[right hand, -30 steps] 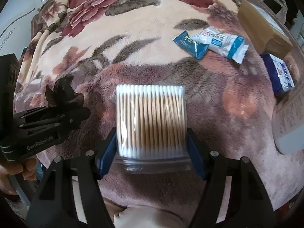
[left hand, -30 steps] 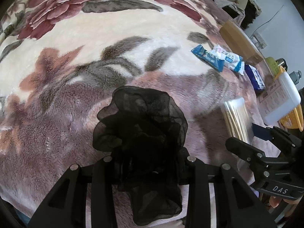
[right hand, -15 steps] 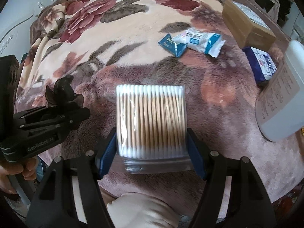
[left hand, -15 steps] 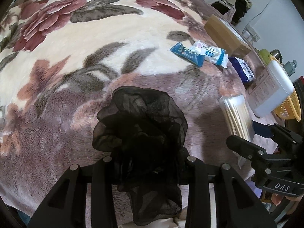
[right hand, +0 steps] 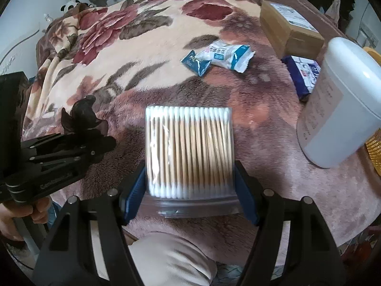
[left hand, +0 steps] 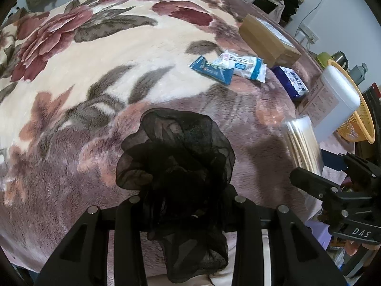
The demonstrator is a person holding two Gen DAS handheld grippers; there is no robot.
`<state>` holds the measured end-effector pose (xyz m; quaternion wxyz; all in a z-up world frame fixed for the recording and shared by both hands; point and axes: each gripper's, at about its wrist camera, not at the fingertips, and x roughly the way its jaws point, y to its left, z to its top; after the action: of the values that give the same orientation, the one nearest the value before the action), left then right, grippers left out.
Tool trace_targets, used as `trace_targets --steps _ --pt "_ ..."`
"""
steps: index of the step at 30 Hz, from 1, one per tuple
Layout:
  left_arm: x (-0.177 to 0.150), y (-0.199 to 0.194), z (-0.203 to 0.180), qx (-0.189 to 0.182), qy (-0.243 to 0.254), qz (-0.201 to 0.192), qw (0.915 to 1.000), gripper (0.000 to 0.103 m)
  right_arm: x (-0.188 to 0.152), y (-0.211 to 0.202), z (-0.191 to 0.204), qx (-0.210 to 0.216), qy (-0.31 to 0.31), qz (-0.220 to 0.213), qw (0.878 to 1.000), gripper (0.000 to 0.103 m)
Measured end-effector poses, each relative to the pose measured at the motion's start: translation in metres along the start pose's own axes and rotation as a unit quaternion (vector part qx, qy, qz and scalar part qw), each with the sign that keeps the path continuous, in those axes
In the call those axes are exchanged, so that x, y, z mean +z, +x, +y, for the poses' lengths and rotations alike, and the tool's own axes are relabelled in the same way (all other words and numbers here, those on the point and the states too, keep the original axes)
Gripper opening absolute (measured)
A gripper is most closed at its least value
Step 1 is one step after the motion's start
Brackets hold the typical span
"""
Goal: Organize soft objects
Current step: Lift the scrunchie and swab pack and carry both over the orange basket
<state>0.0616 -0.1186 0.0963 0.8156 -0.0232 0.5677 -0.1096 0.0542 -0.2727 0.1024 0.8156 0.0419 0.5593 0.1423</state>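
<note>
Over a floral blanket [left hand: 119, 76], the left tongs [left hand: 183, 205] clamp a black mesh scrunchie [left hand: 176, 157] and the right tongs [right hand: 189, 186] clamp a cotton-swab packet [right hand: 189, 147]. Both have lifted and drifted toward the orange basket [left hand: 357, 119] beside the blanket, likely for dropping off.

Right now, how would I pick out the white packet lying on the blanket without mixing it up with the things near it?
Start from the floral blanket and find the brown cardboard box at its far right edge. Just left of the box lie two small wrappers touching each other. The white packet is the larger, nearer the box, with blue end stripes; its neighbour, the blue wrapper, is solid blue and smaller.
</note>
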Motion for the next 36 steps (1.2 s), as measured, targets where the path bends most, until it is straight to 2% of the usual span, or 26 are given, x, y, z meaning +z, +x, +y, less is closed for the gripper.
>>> trace_targets --steps 36 --pt "0.060 -0.056 -0.101 -0.014 0.059 -0.051 0.9969 0.037 0.017 -0.107 -0.052 -0.027 0.014 -0.093 0.995 0.070"
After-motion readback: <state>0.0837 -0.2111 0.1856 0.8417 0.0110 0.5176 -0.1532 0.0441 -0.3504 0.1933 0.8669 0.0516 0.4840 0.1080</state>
